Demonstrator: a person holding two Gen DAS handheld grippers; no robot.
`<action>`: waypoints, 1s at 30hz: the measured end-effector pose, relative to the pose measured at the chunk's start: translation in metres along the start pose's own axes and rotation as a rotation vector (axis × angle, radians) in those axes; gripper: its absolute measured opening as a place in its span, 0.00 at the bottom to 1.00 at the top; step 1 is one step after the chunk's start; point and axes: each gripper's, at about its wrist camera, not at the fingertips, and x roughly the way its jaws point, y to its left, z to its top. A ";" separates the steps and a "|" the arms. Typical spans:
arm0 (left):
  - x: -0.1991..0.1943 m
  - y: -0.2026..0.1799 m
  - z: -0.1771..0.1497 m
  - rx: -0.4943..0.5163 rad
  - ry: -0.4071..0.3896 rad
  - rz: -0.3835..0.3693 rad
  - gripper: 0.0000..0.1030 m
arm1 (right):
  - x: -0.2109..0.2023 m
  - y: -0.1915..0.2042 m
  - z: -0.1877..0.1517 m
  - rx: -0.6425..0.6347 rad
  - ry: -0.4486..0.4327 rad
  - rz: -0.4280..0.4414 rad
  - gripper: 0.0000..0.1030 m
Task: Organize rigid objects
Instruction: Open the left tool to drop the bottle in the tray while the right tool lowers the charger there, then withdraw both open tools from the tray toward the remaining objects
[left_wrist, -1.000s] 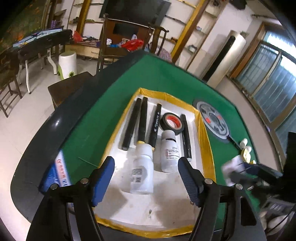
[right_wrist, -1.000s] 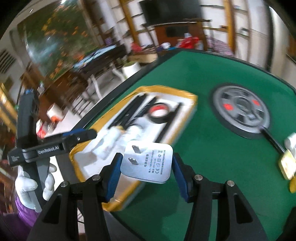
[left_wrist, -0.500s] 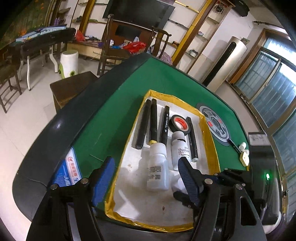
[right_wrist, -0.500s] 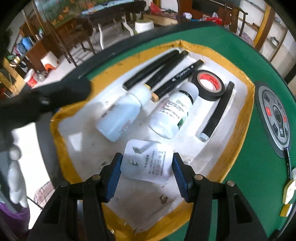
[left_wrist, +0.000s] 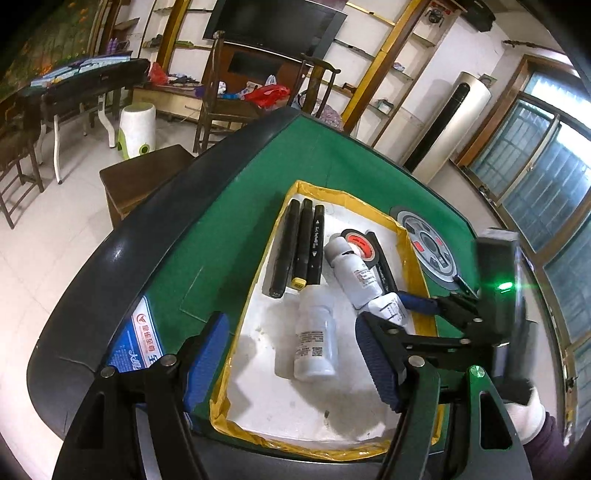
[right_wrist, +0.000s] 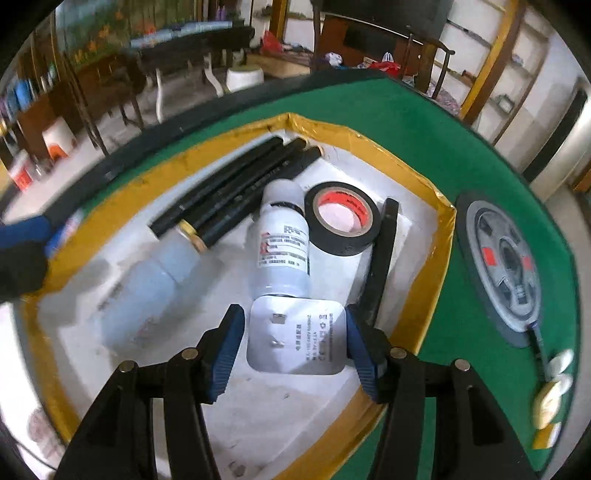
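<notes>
A white tray (right_wrist: 439, 236) with a yellow taped rim lies on the green table (right_wrist: 406, 122). It holds three black markers (right_wrist: 236, 192), a labelled white bottle (right_wrist: 282, 251), a second white bottle (right_wrist: 147, 288), a black tape roll (right_wrist: 343, 218) and a black stick (right_wrist: 384, 251). My right gripper (right_wrist: 295, 332) is shut on a white plug adapter (right_wrist: 299, 339), low over the tray floor just below the labelled bottle's base. In the left wrist view the adapter (left_wrist: 388, 308) shows beside that bottle. My left gripper (left_wrist: 291, 325) stands open above the tray's near end, holding nothing.
A grey round dial (right_wrist: 506, 269) is set into the table right of the tray, with small white and yellow pieces (right_wrist: 554, 391) near it. A blue packet (left_wrist: 140, 343) lies on the table's dark rim. A gloved hand (left_wrist: 524, 413) holds the right gripper.
The right gripper carried the adapter from above the green cloth over the tray and down to the labelled bottle's base. The left gripper stayed open and nearly still.
</notes>
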 end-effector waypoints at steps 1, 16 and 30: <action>0.000 -0.002 0.000 0.001 0.001 0.001 0.72 | -0.006 -0.003 -0.002 0.018 -0.015 0.022 0.55; 0.052 -0.055 -0.017 0.126 0.202 0.064 0.72 | -0.080 -0.104 -0.091 0.375 -0.259 0.024 0.72; 0.006 -0.122 -0.014 0.228 0.007 0.001 0.76 | -0.140 -0.239 -0.196 0.755 -0.407 -0.097 0.72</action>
